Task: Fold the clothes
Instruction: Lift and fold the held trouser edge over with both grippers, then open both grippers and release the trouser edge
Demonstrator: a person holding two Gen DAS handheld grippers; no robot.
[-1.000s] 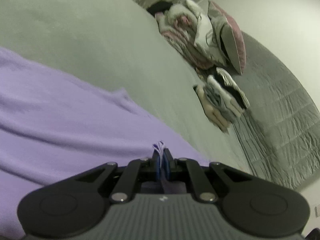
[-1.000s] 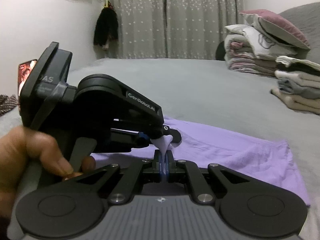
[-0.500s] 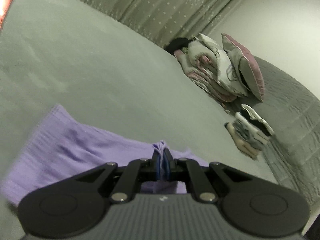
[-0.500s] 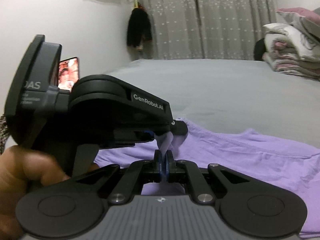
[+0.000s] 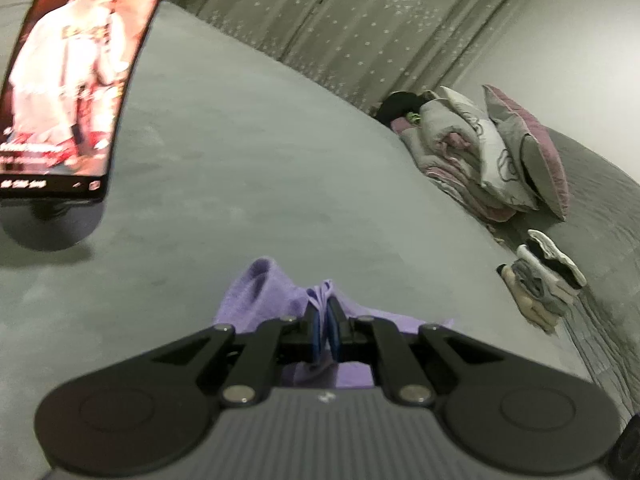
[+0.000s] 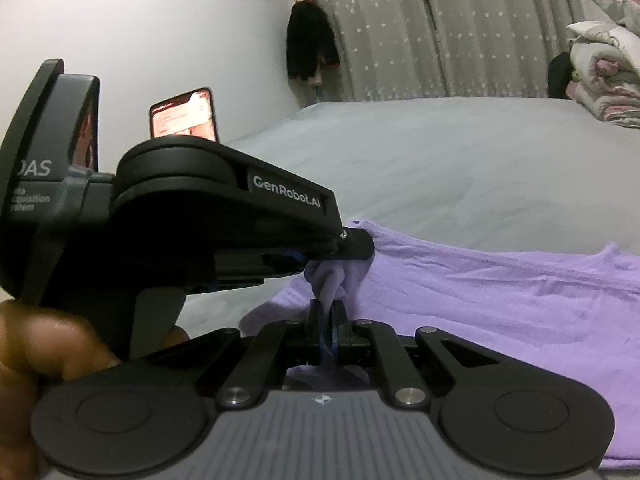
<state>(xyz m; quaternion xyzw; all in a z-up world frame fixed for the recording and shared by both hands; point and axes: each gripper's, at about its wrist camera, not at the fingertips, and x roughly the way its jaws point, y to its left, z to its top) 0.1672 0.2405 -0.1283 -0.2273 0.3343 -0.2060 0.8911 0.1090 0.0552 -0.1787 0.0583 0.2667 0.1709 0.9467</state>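
A lilac garment point(image 6: 500, 300) lies spread on the grey bed point(image 6: 420, 152) to the right in the right wrist view. My right gripper point(image 6: 328, 314) is shut on a bunched fold of it. Just above and left of that, my left gripper point(image 6: 352, 258) pinches the same cloth, a hand point(image 6: 52, 344) holding its handle. In the left wrist view my left gripper point(image 5: 324, 310) is shut on a lilac fold, and only a small bunch of the garment point(image 5: 264, 292) shows beyond the fingers.
A phone point(image 5: 68, 80) with a lit screen stands on a round stand at the left of the bed. Folded clothes point(image 5: 544, 276) and a heap of pillows and bedding point(image 5: 492, 152) lie at the far right. Grey curtains point(image 6: 440, 28) hang behind.
Both grippers have swept left across the bed with the cloth in them. The phone has come into view, and far less of the garment shows ahead of the left gripper.
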